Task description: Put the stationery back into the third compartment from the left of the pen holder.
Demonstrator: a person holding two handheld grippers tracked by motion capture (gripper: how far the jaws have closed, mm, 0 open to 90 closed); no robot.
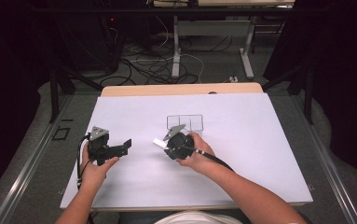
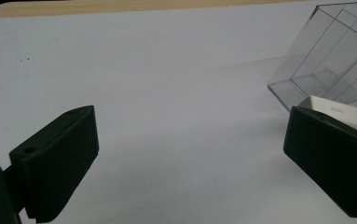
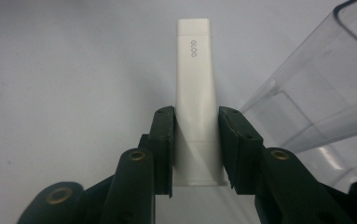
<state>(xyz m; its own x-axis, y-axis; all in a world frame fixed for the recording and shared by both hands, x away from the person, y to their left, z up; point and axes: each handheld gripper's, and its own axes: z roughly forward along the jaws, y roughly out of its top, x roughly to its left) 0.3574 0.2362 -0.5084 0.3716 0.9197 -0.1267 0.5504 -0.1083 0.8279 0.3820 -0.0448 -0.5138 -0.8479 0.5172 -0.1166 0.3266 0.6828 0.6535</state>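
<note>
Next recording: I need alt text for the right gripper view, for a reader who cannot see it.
The right tongs grip a slim white stick-shaped device by its near end, its far end pointing away over the white table cover. A clear plastic compartment tray stands at the right edge of the picture, beside the device.

White sheet [image 1: 241, 154] covers wooden tabletop [image 1: 181, 88], wood edge visible at far side. Grey carpet floor [image 1: 213, 65] behind. Black and white cables [image 1: 143, 65] lie tangled on floor. White desk legs [image 1: 176, 46] stand farther back. Dark curtains [image 1: 339, 56] at both sides. Light even, soft shadows.
</note>
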